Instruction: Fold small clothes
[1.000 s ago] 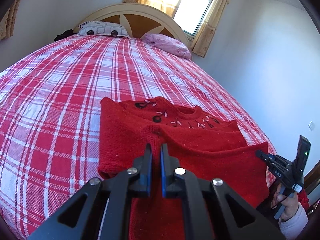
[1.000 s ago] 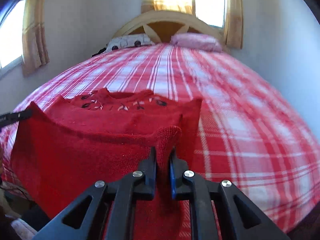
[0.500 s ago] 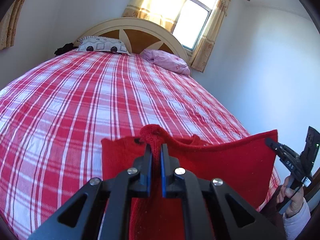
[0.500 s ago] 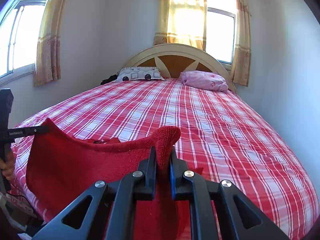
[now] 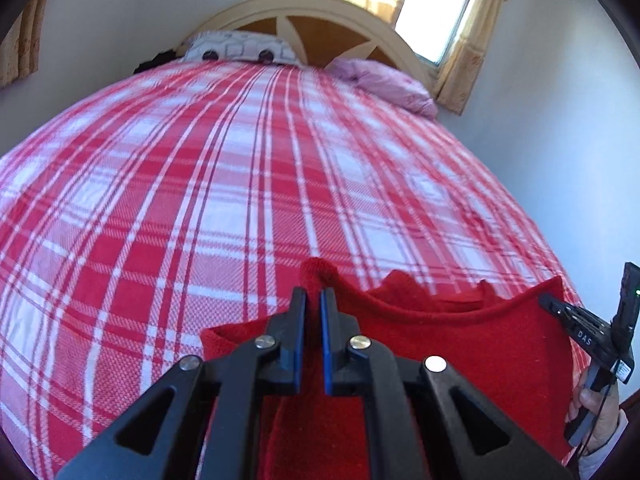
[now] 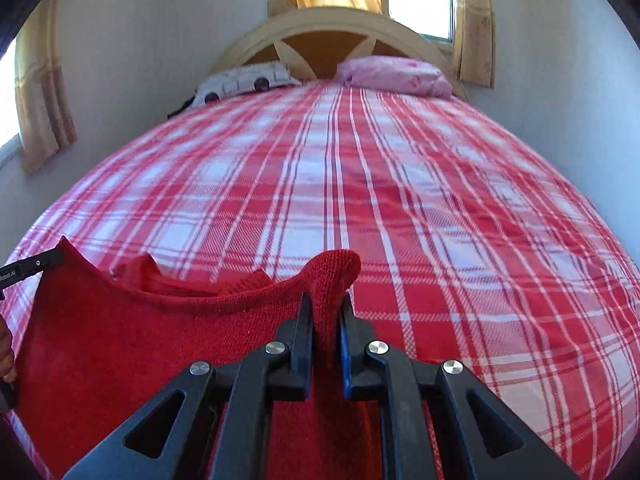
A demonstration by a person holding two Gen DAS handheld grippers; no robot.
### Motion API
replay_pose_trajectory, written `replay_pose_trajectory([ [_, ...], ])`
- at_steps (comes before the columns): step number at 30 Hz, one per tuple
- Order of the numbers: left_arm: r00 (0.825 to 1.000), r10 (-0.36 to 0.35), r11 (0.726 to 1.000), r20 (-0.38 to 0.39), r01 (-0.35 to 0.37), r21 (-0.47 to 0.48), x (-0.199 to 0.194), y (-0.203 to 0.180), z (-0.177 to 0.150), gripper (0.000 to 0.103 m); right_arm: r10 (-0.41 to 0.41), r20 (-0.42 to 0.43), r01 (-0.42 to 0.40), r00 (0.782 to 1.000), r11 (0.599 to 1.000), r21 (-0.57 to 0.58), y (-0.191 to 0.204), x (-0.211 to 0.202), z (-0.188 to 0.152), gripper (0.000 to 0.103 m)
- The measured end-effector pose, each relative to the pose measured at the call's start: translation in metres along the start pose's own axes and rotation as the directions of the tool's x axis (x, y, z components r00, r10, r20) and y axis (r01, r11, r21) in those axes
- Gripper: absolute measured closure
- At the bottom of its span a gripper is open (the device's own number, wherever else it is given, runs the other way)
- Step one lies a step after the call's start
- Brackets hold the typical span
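A small red knitted sweater (image 5: 472, 344) hangs stretched between both grippers over the near end of the bed. My left gripper (image 5: 313, 300) is shut on one corner of its edge, a fold of knit poking up past the tips. My right gripper (image 6: 325, 304) is shut on the opposite corner of the red sweater (image 6: 132, 344), knit bunched between its pads. In the left wrist view the right gripper (image 5: 558, 307) shows at the far right, held by a hand (image 5: 600, 412). In the right wrist view the left gripper's fingers (image 6: 32, 266) pinch the sweater's far corner. The sweater's lower part is hidden.
The bed has a red and white plaid sheet (image 5: 240, 184). At the headboard (image 6: 332, 28) lie a white patterned pillow (image 6: 244, 82) and a pink pillow (image 6: 396, 74). Walls flank both sides, with curtained windows (image 5: 436, 8) behind.
Both grippers pulled the sweater's edge back toward the foot of the bed. The embroidered front, seen lying flat a second ago, is out of sight now; more bare sheet shows ahead.
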State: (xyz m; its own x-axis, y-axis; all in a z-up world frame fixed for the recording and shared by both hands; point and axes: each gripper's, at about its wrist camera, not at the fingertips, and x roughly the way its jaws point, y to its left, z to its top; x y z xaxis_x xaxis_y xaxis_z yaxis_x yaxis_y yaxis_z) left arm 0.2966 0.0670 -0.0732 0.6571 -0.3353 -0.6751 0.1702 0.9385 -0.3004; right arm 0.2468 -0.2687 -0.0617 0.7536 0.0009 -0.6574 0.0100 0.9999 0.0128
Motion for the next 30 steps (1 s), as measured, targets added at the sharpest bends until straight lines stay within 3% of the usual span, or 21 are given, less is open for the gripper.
replay_pose_trajectory([
  [4,0.992,0.019,0.995,-0.122,-0.032,-0.098,0.022,0.017,-0.007,0.094,0.019,-0.071,-0.017,0.997,1.000,0.025,-0.007,0.014,-0.002,0.091],
  [7,0.992,-0.007,0.988,-0.126,-0.013,-0.153,0.011,0.025,-0.006,0.087,0.036,-0.121,-0.029,0.992,0.998,0.061,-0.015,0.018,0.000,0.089],
  [8,0.992,0.000,0.988,-0.123,-0.019,-0.151,0.003,0.026,-0.005,0.081,0.037,-0.099,-0.031,0.994,0.997,0.070,-0.017,0.012,0.000,0.088],
  [9,0.993,0.027,0.990,-0.117,-0.043,-0.136,-0.009,0.027,-0.004,0.066,0.034,-0.058,-0.029,0.998,0.996,0.083,-0.020,-0.001,0.001,0.083],
  [10,0.992,0.051,0.990,-0.114,-0.064,-0.122,-0.017,0.026,-0.004,0.056,0.021,-0.006,-0.020,1.000,0.995,0.100,-0.023,-0.018,0.002,0.073],
  [11,0.991,0.083,0.990,-0.109,-0.094,-0.101,-0.028,0.026,-0.004,0.034,0.009,0.047,-0.014,0.999,0.993,0.120,-0.026,-0.038,0.000,0.066],
  [12,0.990,0.108,0.990,-0.090,-0.115,-0.076,-0.042,0.026,-0.006,0.029,0.003,0.078,-0.013,0.997,0.991,0.133,-0.028,-0.050,-0.002,0.049],
  [13,0.991,0.116,0.991,-0.068,-0.120,-0.059,-0.048,0.024,-0.008,0.029,-0.009,0.118,-0.009,0.993,0.989,0.147,-0.029,-0.069,-0.008,0.039],
  [14,0.991,0.129,0.991,-0.037,-0.130,-0.033,-0.059,0.022,-0.011,0.029,-0.009,0.151,-0.014,0.988,0.989,0.150,-0.028,-0.084,-0.013,0.038],
  [17,0.984,0.178,0.984,0.010,-0.178,0.006,-0.083,0.016,-0.028,0.029,0.000,0.203,-0.026,0.979,0.991,0.128,-0.019,-0.123,-0.037,0.038],
  [20,0.992,0.125,0.992,0.020,-0.125,0.021,-0.095,0.005,-0.050,0.029,0.001,0.228,-0.029,0.974,0.993,0.118,-0.006,-0.149,-0.066,0.038],
  [22,0.994,0.102,0.994,0.031,-0.103,0.037,-0.102,-0.005,-0.068,0.029,0.025,0.222,-0.052,0.975,0.992,0.116,0.004,-0.157,-0.085,0.046],
  [26,0.997,0.083,0.993,-0.001,-0.083,0.084,-0.095,-0.025,-0.099,0.028,0.074,0.172,-0.090,0.982,0.992,0.084,0.025,-0.157,-0.120,0.046],
  [30,0.984,0.180,0.968,-0.008,-0.176,0.179,-0.090,-0.035,-0.122,0.027,0.081,0.085,-0.086,0.993,0.995,0.052,0.038,-0.140,-0.147,0.046],
])
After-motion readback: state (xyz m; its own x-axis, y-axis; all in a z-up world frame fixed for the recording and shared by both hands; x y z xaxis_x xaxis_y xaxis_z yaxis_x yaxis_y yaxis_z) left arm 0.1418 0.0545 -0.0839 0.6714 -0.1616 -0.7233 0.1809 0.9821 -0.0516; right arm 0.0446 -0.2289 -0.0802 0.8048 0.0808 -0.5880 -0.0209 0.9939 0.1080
